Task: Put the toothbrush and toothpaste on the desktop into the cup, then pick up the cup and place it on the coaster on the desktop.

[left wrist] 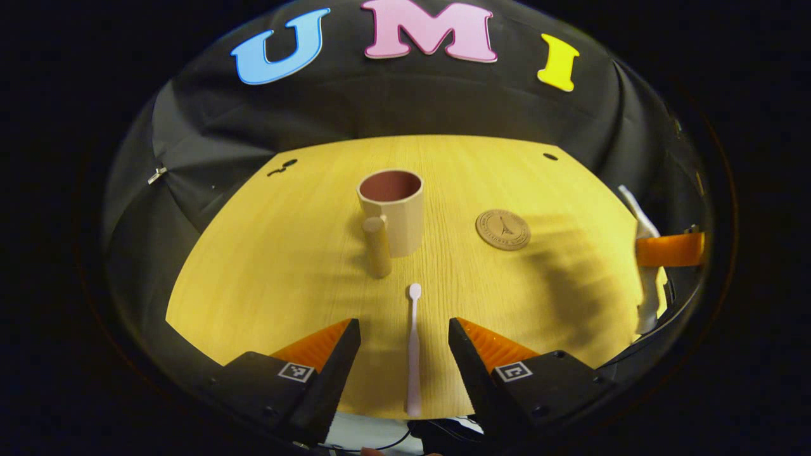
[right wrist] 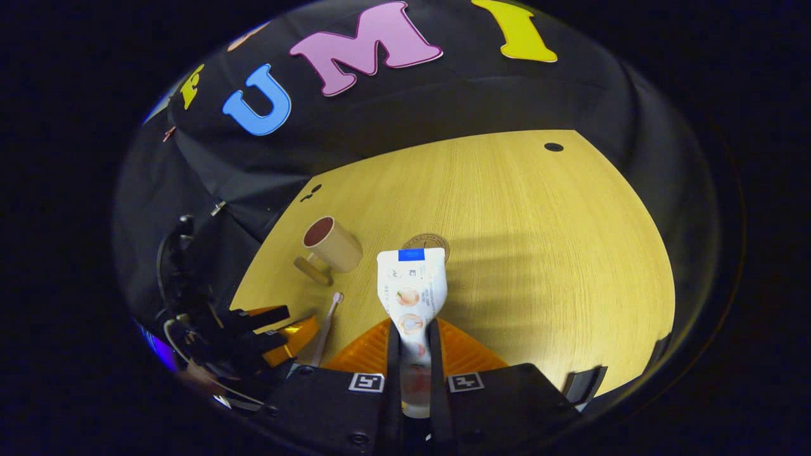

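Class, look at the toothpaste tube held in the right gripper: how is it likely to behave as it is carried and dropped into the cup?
The toothpaste tube looks soft: it narrows where the right gripper pinches it, so it may flex or sag. Its wide flat crimped end leads, so it probably must enter the cup edge-on. It appears light for its size.
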